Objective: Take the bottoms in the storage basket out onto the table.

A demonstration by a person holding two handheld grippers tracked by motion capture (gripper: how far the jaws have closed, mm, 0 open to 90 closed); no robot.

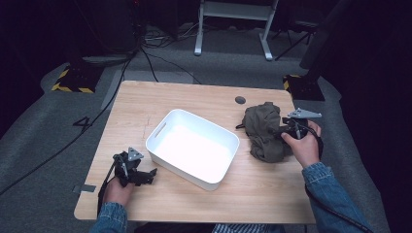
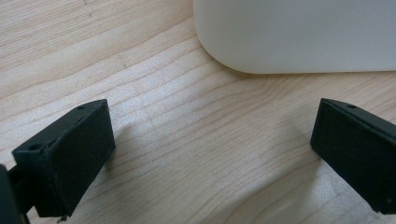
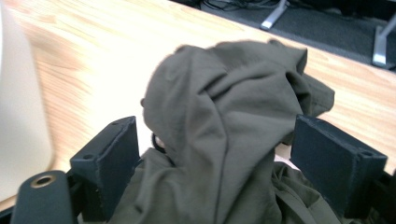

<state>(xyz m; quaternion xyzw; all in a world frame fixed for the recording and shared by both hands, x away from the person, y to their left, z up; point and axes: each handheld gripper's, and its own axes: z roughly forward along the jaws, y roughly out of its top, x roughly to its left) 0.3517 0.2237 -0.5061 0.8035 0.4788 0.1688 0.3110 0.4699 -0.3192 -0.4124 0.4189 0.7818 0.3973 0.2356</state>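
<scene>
High view: your right gripper sits at the olive garment, bunched right of the white bin; its jaws stand apart around a raised fold, not pinching; your left gripper, jaws wide and empty, rests left of the bin.

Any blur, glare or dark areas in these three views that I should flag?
High view: the white bin glares, its floor washed out, and the room around the table is near black. Left gripper view: sharp wood grain, with soft shadows under the jaws of the left hand-held gripper. Right gripper view: the olive cloth is fairly sharp, while the tabletop and bin wall at the left edge are smeared and bright.
</scene>
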